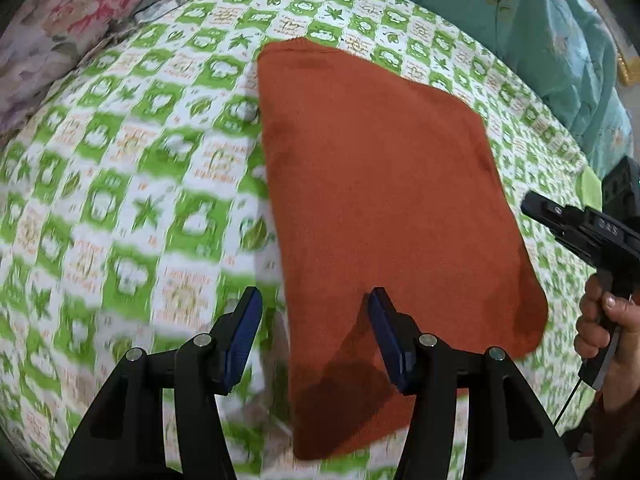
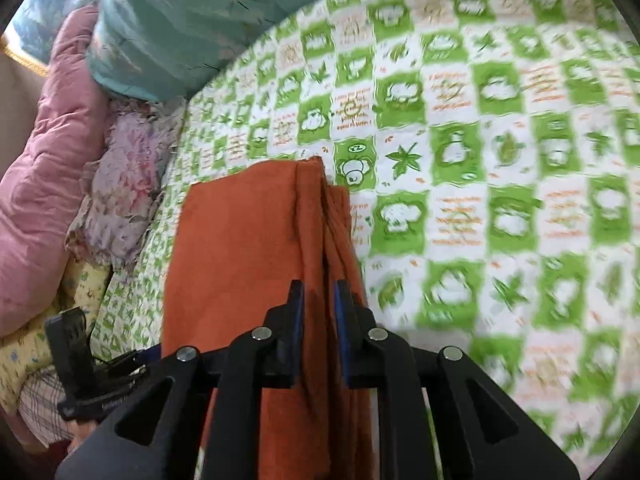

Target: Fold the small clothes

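Centrally, a rust-orange knitted garment point(image 1: 376, 184), folded into a flat, roughly rectangular panel with rounded corners, lies on the bed. Fine, matte knit; in the right wrist view its near edge shows several stacked layers standing as vertical folds point(image 2: 320, 240).

Right gripper point(image 2: 318, 312), black plastic frame with blue ribbed pads: jaws drawn narrow, with the layered edge of the orange cloth running up between them. The pads appear to press on the fabric. In the left wrist view the same tool enters from the right, its handle wrapped by a person's hand point(image 1: 608, 320); a thin black cable hangs below it.

Left gripper point(image 1: 316, 300): jaws spread apart, nothing pinched. One blue pad point(image 1: 386, 332) hangs over the garment's near left part, casting a dark shadow on it; the other is over the sheet. Whether the pad touches the cloth cannot be told.

Surface: a bedsheet point(image 1: 132, 184) of green-and-white checks printed with leaves, cartoon shapes and orange lettering, smooth, partly motion-blurred.

Around the edges: a teal quilted blanket with a floral print point(image 2: 172, 28), a pink puffy quilt point(image 2: 44, 184), a crumpled lilac floral cloth point(image 2: 124, 192), and pale yellow printed fabric point(image 2: 24, 356) low at the left.
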Motion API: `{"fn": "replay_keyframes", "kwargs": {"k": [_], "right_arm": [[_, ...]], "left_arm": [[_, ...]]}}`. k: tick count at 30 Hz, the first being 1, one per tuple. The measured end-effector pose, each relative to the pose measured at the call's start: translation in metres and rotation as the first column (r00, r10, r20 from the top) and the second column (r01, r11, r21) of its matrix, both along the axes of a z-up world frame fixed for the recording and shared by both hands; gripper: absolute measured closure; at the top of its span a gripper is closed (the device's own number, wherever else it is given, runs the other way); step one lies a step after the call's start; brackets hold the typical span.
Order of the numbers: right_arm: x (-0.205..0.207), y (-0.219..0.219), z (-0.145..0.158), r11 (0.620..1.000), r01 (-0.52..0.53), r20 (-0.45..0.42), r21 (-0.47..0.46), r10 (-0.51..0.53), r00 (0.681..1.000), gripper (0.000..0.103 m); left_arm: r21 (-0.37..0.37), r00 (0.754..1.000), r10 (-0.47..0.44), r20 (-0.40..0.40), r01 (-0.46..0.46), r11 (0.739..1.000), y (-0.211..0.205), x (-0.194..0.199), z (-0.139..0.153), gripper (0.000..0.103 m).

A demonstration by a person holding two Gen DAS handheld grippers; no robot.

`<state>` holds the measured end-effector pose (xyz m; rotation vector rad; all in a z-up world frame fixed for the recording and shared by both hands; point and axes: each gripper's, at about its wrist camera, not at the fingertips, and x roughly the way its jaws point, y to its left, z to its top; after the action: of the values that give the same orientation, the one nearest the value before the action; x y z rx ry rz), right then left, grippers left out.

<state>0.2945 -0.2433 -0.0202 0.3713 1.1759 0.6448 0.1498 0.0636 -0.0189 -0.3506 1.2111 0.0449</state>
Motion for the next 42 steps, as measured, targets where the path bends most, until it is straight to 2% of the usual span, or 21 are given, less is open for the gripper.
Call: {"fn": "replay_keyframes", "kwargs": {"k": [5, 9, 13, 16, 19, 21, 22, 24, 27, 29, 32, 36, 40, 42], "right_arm": [[-0.053, -0.020, 0.006, 0.999, -0.039, -0.004, 0.007, 0.039, 0.999, 0.086], [-0.084, -0.025, -0.001, 0.999, -0.037, -0.032, 0.011, 0.038, 0.999, 0.075], [-0.099, -0.019, -0.007, 0.999, -0.043, -0.028, 0.005, 0.043, 0.999, 0.075], [-0.104, -0.012, -0.008, 0.997, -0.072, -0.010, -0.014, 0.072, 0.997, 0.075], [-0.106, -0.009, -0.011, 0.996, -0.085, -0.014, -0.023, 0.085, 0.996, 0.077], [-0.106, -0.009, -0.012, 0.996, -0.083, -0.015, -0.034, 0.082, 0.996, 0.098], [-0.105, -0.009, -0.011, 0.996, -0.082, -0.014, -0.040, 0.082, 0.997, 0.098], [-0.104, -0.011, 0.000, 0.996, -0.078, 0.015, -0.046, 0.078, 0.997, 0.098], [-0.107, -0.022, 0.027, 0.998, -0.070, 0.086, 0.001, 0.070, 0.994, 0.099], [-0.106, -0.027, 0.030, 0.995, -0.083, 0.103, -0.056, 0.088, 0.991, 0.099], [-0.107, -0.021, 0.001, 0.971, -0.119, 0.085, -0.209, 0.140, 0.987, 0.099], [-0.109, -0.014, -0.040, 0.949, -0.132, 0.036, -0.287, 0.148, 0.988, 0.099], [-0.105, -0.015, -0.045, 0.958, -0.100, 0.009, -0.269, 0.107, 0.994, 0.098], [-0.104, -0.019, -0.043, 0.959, -0.101, 0.002, -0.266, 0.105, 0.994, 0.093]], "left_arm": [[-0.030, 1.000, -0.010, 0.008, 0.010, 0.999, 0.000, -0.038, 0.005, 0.047], [-0.059, 0.999, -0.039, 0.021, 0.040, 0.997, -0.005, -0.068, 0.003, 0.043], [0.021, 0.993, -0.115, 0.012, 0.114, 0.993, -0.020, -0.090, -0.010, 0.043], [0.058, 0.993, -0.120, 0.004, 0.120, 0.991, -0.024, -0.093, -0.019, 0.044], [0.080, 0.995, -0.095, 0.028, 0.093, 0.992, -0.023, -0.091, -0.021, 0.049], [0.098, 0.995, -0.090, 0.040, 0.086, 0.991, -0.023, -0.090, -0.023, 0.065], [0.095, 0.995, -0.095, 0.041, 0.091, 0.991, -0.025, -0.088, -0.022, 0.077], [0.100, 0.993, -0.091, 0.069, 0.083, 0.991, -0.029, -0.088, -0.016, 0.093], [0.170, 0.989, -0.099, 0.109, 0.080, 0.982, -0.046, -0.090, -0.003, 0.096], [0.166, 0.992, -0.096, 0.083, 0.081, 0.983, -0.049, -0.089, -0.010, 0.098], [0.174, 0.996, -0.089, 0.022, 0.084, 0.981, -0.053, -0.089, -0.023, 0.100], [0.184, 0.996, -0.091, -0.004, 0.091, 0.979, -0.051, -0.090, -0.030, 0.100], [0.165, 0.996, -0.086, -0.016, 0.087, 0.982, -0.050, -0.090, -0.030, 0.099], [0.153, 0.996, -0.087, -0.028, 0.090, 0.984, -0.046, -0.090, -0.030, 0.099]]}}
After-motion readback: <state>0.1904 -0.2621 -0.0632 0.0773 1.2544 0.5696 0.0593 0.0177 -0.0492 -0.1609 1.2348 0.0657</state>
